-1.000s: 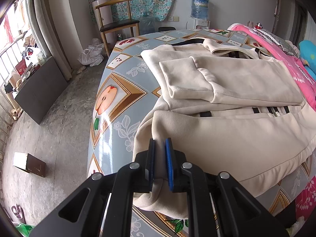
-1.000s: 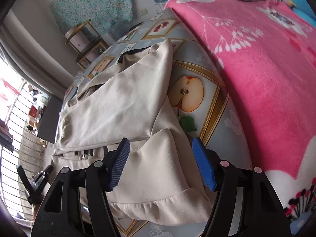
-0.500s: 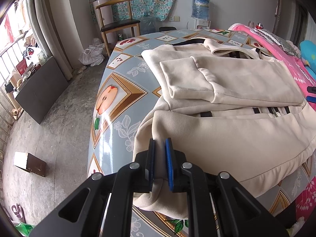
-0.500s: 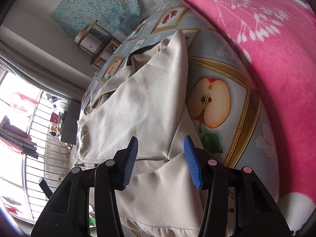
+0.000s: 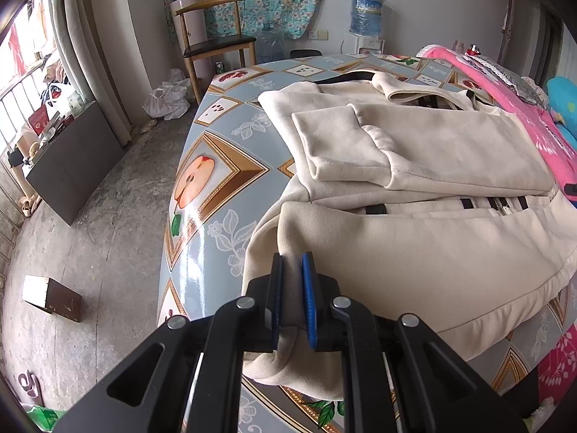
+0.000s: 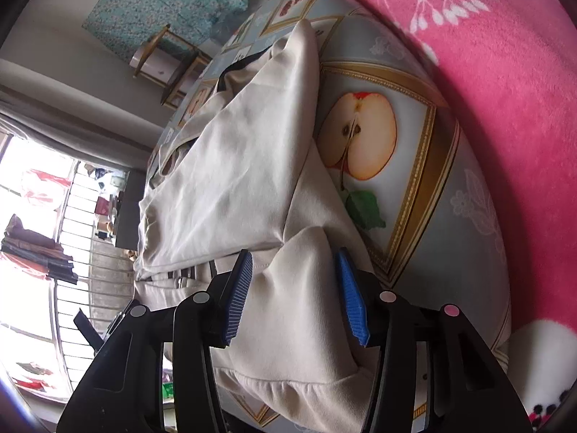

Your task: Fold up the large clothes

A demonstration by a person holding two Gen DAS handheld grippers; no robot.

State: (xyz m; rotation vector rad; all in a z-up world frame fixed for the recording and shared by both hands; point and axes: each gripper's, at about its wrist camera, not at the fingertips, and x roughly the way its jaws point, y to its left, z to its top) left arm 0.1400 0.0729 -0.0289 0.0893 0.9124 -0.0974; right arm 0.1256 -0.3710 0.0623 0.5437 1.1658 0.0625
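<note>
A large cream zip jacket point(image 5: 414, 166) lies on the table with its sleeves folded across the chest. My left gripper point(image 5: 293, 263) is shut on the jacket's near left hem corner at the table's front edge. In the right wrist view the same jacket point(image 6: 238, 180) fills the middle. My right gripper point(image 6: 294, 267) is open, its blue pads on either side of a raised fold at the jacket's near right hem, not closed on it.
The table wears a blue-grey oilcloth with apple prints point(image 5: 202, 187), also in the right wrist view point(image 6: 414, 187). A pink blanket point(image 6: 487, 72) lies along the right side. A wooden chair point(image 5: 212, 43), a water dispenser point(image 5: 366, 14) and a small box point(image 5: 50, 297) stand on the floor.
My right gripper has rolled and moved in over the jacket's right hem, and its jaws have narrowed around the raised fold. The left gripper has held still, shut on the hem.
</note>
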